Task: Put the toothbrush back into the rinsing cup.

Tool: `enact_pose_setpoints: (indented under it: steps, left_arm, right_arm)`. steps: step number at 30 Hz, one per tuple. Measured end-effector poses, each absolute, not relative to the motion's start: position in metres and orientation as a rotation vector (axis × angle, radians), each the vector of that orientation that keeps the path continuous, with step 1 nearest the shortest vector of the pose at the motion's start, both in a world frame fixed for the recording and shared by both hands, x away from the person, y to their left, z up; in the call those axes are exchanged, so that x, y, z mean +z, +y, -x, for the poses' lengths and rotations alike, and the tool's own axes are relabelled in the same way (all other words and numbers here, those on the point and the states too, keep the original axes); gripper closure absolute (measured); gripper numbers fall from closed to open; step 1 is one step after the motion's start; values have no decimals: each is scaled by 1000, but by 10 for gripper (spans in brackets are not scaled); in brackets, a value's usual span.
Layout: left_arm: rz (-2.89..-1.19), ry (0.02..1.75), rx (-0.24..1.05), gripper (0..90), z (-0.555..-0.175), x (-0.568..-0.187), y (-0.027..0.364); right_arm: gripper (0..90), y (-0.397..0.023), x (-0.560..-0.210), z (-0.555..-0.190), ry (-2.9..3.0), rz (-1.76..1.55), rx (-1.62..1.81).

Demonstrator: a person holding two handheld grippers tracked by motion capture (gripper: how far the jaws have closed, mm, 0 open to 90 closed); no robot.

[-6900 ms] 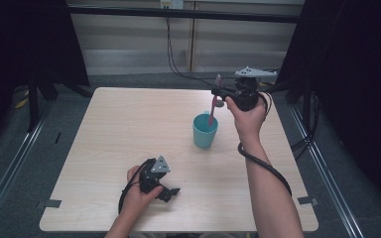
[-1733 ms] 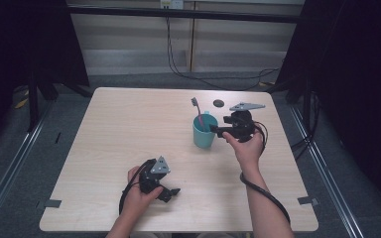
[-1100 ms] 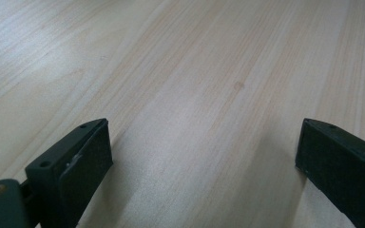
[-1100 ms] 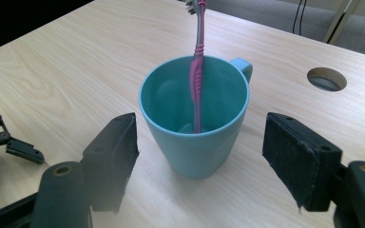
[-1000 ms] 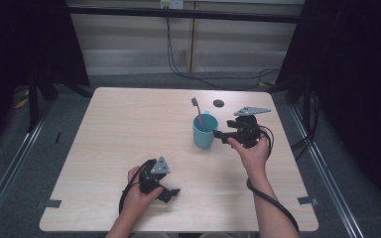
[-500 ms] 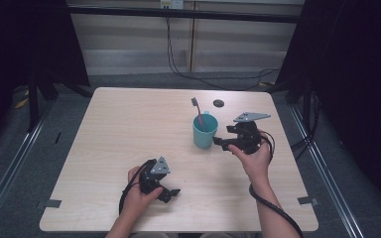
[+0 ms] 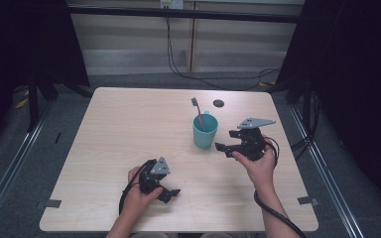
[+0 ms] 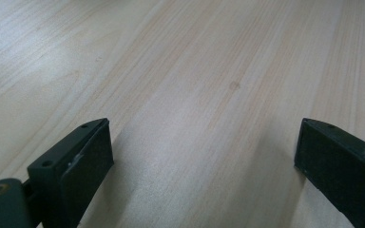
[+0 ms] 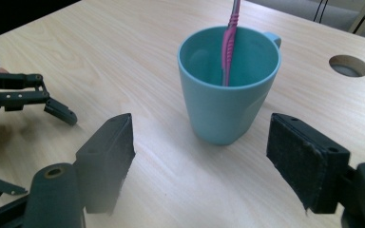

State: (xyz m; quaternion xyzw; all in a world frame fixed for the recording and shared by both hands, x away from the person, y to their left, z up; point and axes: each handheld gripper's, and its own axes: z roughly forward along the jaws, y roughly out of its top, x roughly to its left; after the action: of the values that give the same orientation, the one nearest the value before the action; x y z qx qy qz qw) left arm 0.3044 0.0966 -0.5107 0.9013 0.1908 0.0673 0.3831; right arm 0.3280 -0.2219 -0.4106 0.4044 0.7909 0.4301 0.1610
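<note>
A teal cup [image 7: 205, 131] stands upright right of the table's middle, and a pink toothbrush [image 7: 197, 112] leans inside it with its dark bristle head up. My right gripper [image 7: 224, 141] is just right of the cup, open and empty, its jaws pointing at it. In the right gripper view the cup [image 9: 228, 85] and toothbrush [image 9: 229, 42] sit beyond the spread jaws of the right gripper [image 9: 199, 147], apart from them. My left gripper [image 7: 171, 194] rests open near the front edge. In the left gripper view, the left gripper [image 8: 204, 156] has only bare table between its jaws.
A round cable hole [image 7: 219, 103] lies in the wooden table [image 7: 129, 129] behind the cup, also visible as the hole [image 9: 348, 65] in the right gripper view. My left gripper [image 9: 28, 95] appears far left in the right gripper view. Dark drapes and metal rails flank the table.
My right gripper held the toothbrush over the cup, let it go inside, then drew back toward the person and lower, ending open beside the cup. The left gripper has not moved.
</note>
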Motion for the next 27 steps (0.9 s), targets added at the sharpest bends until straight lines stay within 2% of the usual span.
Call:
enact_pose_setpoints:
  steps: [27]
  left_arm:
    - [-2301, 488, 172, 52, -304, -511, 97]
  right_arm:
    - [186, -222, -443, -302, 2353, -1099, 1228]
